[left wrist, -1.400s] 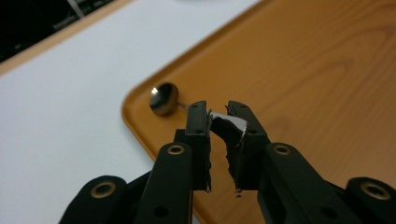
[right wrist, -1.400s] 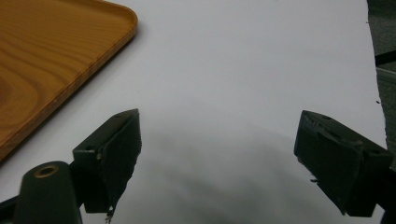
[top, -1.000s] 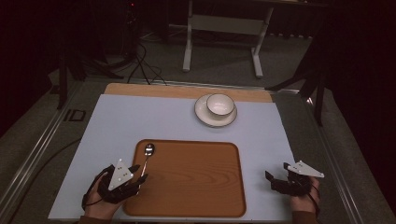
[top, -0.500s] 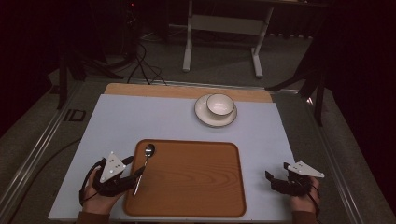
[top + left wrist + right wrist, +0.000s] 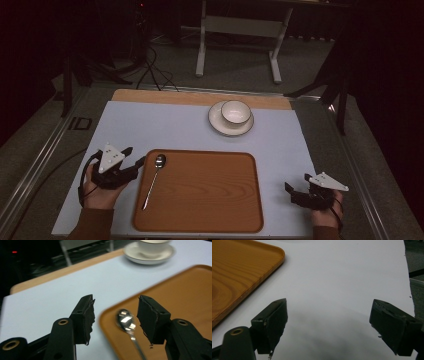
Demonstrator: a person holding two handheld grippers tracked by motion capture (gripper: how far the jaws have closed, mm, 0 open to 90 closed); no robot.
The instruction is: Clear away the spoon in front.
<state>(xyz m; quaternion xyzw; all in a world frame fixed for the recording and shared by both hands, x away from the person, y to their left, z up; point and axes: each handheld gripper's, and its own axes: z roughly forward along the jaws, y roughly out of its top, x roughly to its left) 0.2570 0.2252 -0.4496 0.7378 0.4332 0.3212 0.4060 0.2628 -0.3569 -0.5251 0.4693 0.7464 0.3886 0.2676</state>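
The pale blue-grey bench (image 5: 165, 130) with a light wooden edge at its 12 o'clock side is seen from the high view. A rectangular wooden tray with rounded corners (image 5: 205, 200) is laid at the bench's 6 o'clock side. At 1 o'clock from the tray, well apart from it, a cream round saucer (image 5: 216, 123) is set, and a small cream bowl-shaped cup (image 5: 236, 112) is carried on it. The left hand-held gripper (image 5: 139, 166) is held just beside the tray's 9 o'clock rim; its jaws are spread apart and nothing is gripped. The right hand-held gripper (image 5: 288, 190) is held over bare bench at 3 o'clock from the tray, jaws wide apart and empty. A slim silver metal spoon (image 5: 154, 179) is laid inside the tray along its 9 o'clock edge, bowl toward 12 o'clock; in the left gripper view the spoon's bowl (image 5: 125, 320) is seen between the parted jaws, untouched.
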